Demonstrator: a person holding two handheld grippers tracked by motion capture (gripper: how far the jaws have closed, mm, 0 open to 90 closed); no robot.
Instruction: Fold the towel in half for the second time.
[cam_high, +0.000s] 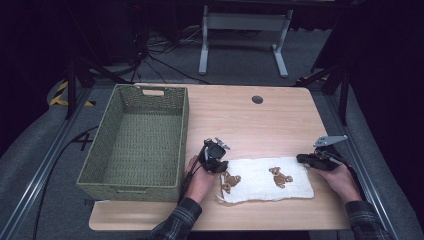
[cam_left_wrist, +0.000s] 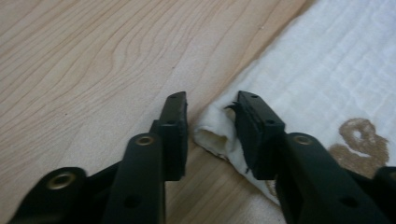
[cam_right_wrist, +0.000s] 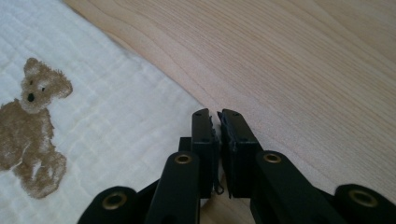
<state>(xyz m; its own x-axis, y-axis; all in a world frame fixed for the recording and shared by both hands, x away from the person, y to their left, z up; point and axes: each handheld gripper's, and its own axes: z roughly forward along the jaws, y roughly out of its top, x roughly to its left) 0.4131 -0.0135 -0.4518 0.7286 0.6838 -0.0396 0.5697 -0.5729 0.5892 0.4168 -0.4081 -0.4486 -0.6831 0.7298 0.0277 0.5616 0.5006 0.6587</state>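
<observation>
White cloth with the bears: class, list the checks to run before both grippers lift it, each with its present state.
1. Left gripper astride the white cloth corner: ok, corner sits between open jaws.
2. Left jaws pinching it: not ok.
3. Right gripper holding the cloth's edge: cannot tell; jaws nearly shut at the edge.
4. Cloth flat: not ok, left corner bunched.
5. Basket empty: ok.

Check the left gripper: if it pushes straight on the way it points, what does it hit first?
Probably the folded corner of the white cloth, which sits between the left gripper's open jaws, close to the tips. Beyond it lies bare wooden table. Depth is hard to judge.
</observation>
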